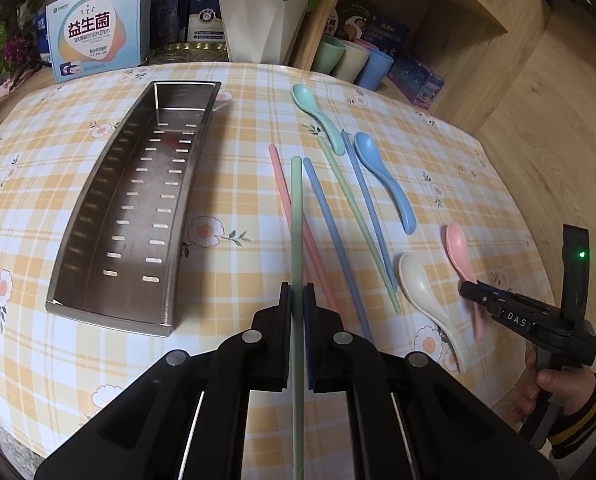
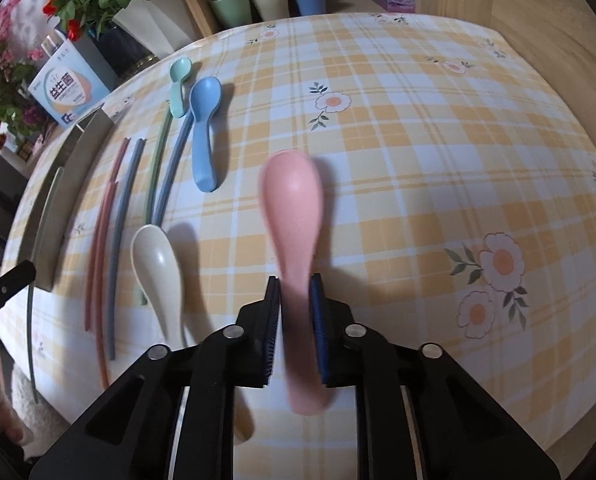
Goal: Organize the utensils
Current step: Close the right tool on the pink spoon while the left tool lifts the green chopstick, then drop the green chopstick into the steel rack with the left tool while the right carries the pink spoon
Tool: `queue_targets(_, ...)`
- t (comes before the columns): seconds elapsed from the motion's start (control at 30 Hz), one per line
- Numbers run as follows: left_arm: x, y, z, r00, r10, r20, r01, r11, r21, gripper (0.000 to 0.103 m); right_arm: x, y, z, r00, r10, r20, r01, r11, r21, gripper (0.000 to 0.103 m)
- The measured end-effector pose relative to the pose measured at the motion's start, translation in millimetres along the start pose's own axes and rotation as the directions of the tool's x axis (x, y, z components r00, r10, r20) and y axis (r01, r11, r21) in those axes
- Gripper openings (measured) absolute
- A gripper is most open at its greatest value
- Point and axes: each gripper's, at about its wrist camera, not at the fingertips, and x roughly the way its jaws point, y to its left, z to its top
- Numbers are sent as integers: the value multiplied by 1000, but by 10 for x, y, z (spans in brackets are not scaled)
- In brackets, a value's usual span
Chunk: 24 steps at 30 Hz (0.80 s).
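My left gripper point(image 1: 297, 292) is shut on a green chopstick point(image 1: 296, 216) and holds it above the checked tablecloth, right of the steel utensil tray point(image 1: 98, 240). My right gripper point(image 2: 295, 284) is shut on the handle of a pink spoon point(image 2: 292, 196), lifted off the cloth; it also shows in the left wrist view point(image 1: 467, 280). On the cloth lie pink point(image 1: 284, 196), blue point(image 1: 329, 232) and green point(image 1: 353, 216) chopsticks, a white spoon point(image 1: 425, 292), a blue spoon point(image 1: 385, 176) and a mint spoon point(image 1: 317, 114).
A white flower pot point(image 1: 258, 24), a printed box point(image 1: 94, 28) and stacked cups point(image 1: 353, 60) stand at the table's far edge. A wooden shelf point(image 1: 477, 20) rises at the right.
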Motion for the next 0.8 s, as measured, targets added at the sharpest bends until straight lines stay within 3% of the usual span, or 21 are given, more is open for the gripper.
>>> queue_targets(0.37, -276, 247, 314, 998, -48, 45, 50, 998, -42, 6, -263, 155, 216, 996, 41, 80, -46, 997, 62, 14)
queue_targets(0.57, -353, 560, 633, 999, -32, 41, 34, 998, -58, 6, -260, 337, 313, 992, 83, 93, -88, 995, 55, 14)
queue_targets(0.8, -79, 913, 1144, 1000, -13, 7, 13, 998, -55, 6, -240, 403, 445, 991, 84, 103, -89, 995, 48, 15)
